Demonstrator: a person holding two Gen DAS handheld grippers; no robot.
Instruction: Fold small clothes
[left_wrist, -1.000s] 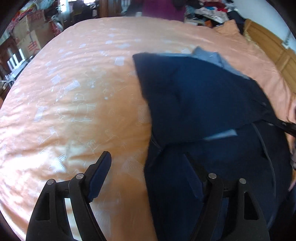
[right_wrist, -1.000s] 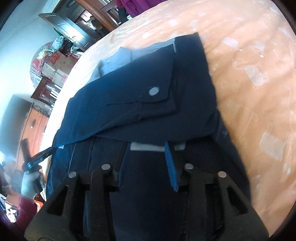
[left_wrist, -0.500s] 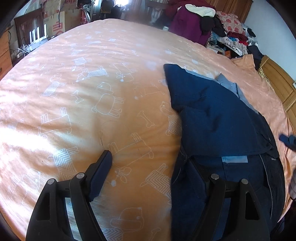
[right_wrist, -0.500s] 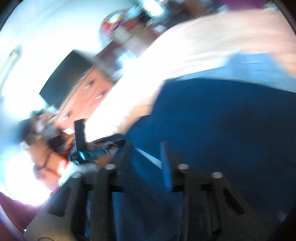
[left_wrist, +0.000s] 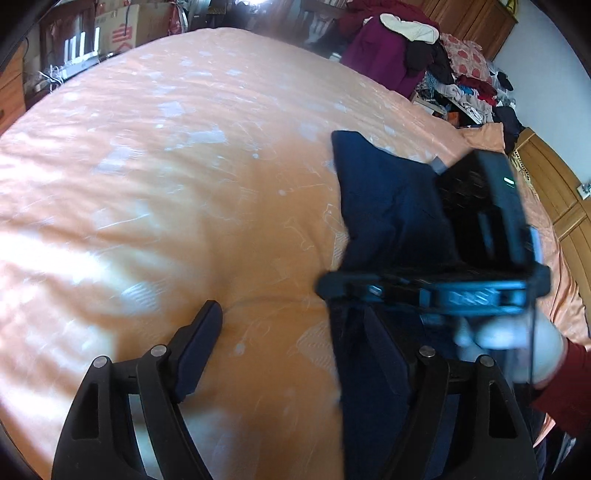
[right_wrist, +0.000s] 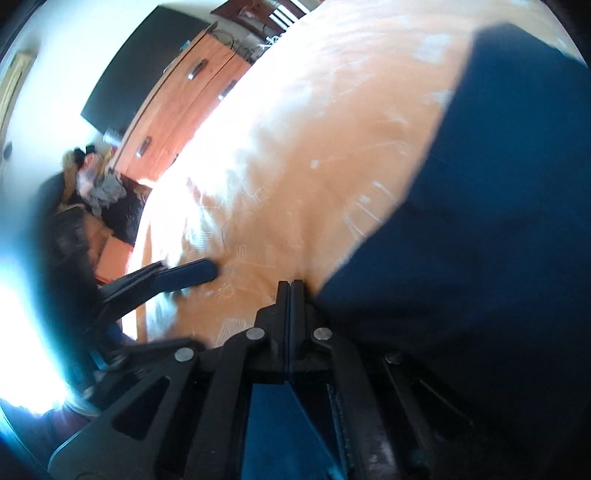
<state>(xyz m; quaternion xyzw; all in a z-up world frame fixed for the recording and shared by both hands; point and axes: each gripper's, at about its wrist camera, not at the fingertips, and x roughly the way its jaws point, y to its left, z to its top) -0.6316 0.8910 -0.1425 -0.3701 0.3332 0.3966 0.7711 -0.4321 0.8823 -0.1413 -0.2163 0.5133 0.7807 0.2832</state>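
Observation:
A navy garment (left_wrist: 388, 206), partly folded, lies on the orange bedsheet (left_wrist: 184, 184). My left gripper (left_wrist: 291, 350) is open at its near left edge: one finger is over the sheet, the other over the fabric, with nothing pinched. A hand (left_wrist: 517, 343) in a red sleeve holds my right gripper (left_wrist: 325, 288) across the garment, tip at its left edge. In the right wrist view the right gripper (right_wrist: 291, 291) is shut right at the edge of the navy garment (right_wrist: 480, 221). A blue-padded finger of the left gripper (right_wrist: 192, 275) lies to its left.
The orange sheet spreads wide to the left and far side. A pile of clothes (left_wrist: 424, 55) and cardboard boxes (left_wrist: 118, 29) stand beyond the bed. Wooden furniture (left_wrist: 554, 184) lines the right. A wooden dresser (right_wrist: 184, 103) and a dark screen (right_wrist: 140, 66) stand beside the bed.
My right gripper swung across the garment to its left edge and went from open to shut. The left gripper stayed open near the same edge.

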